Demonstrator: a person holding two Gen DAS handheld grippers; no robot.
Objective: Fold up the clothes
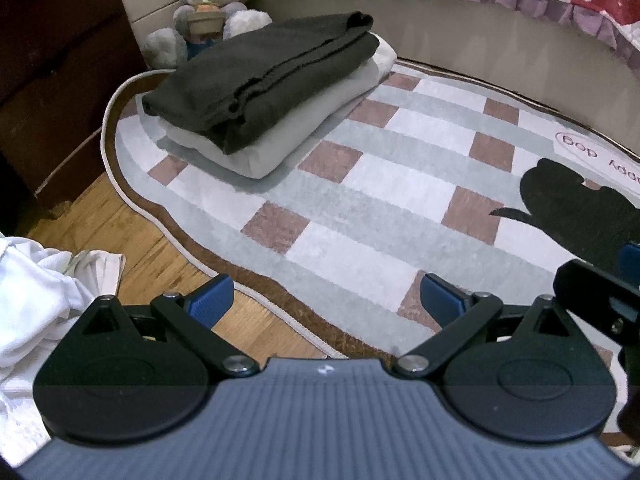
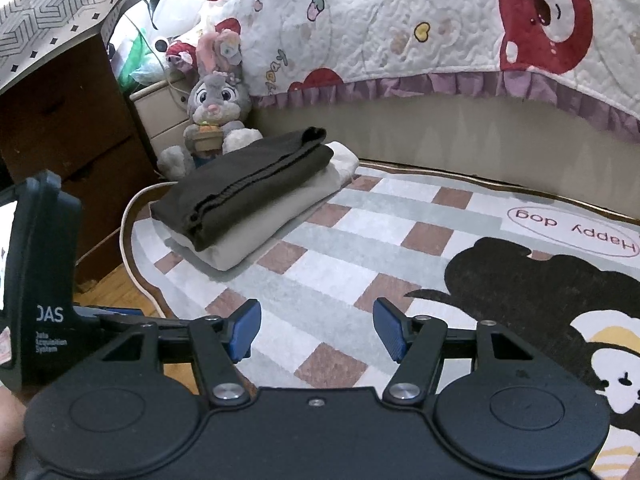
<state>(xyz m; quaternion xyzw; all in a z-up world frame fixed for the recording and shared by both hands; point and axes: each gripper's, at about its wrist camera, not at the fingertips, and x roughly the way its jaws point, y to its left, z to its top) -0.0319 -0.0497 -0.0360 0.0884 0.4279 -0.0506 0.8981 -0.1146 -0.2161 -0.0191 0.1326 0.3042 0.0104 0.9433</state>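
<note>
Above the near edge of the checked rug (image 1: 360, 216), the left gripper (image 1: 326, 300) is held low and level, fingers spread wide with nothing between the blue pads (image 1: 212, 298); it points across the rug toward the far left corner. The right gripper (image 2: 316, 330) sits beside it at similar height, also level, aimed the same way, its blue pads (image 2: 246, 330) parted and empty. The body of the left gripper appears at the left margin of the right wrist view, so the two tools are close side by side. Folded clothes: a dark folded garment (image 1: 260, 80) lies on top of a pale folded garment (image 1: 276, 140), stacked at the far left part of the rug, well apart from both grippers. A grey plush rabbit (image 2: 214, 120) sits just behind the stack, against a cream drawer unit (image 2: 160, 112). Unfolded white clothing (image 1: 36, 308) is heaped on the wooden floor (image 1: 132, 236) at the left gripper's left, off the rug; whether it is one item or several cannot be told, as it runs out of view. A quilted bedcover (image 2: 400, 32) hangs along the bed behind the rug. At the lower left margin of the right wrist view a sliver of what may be a hand is visible, too cropped to confirm.
</note>
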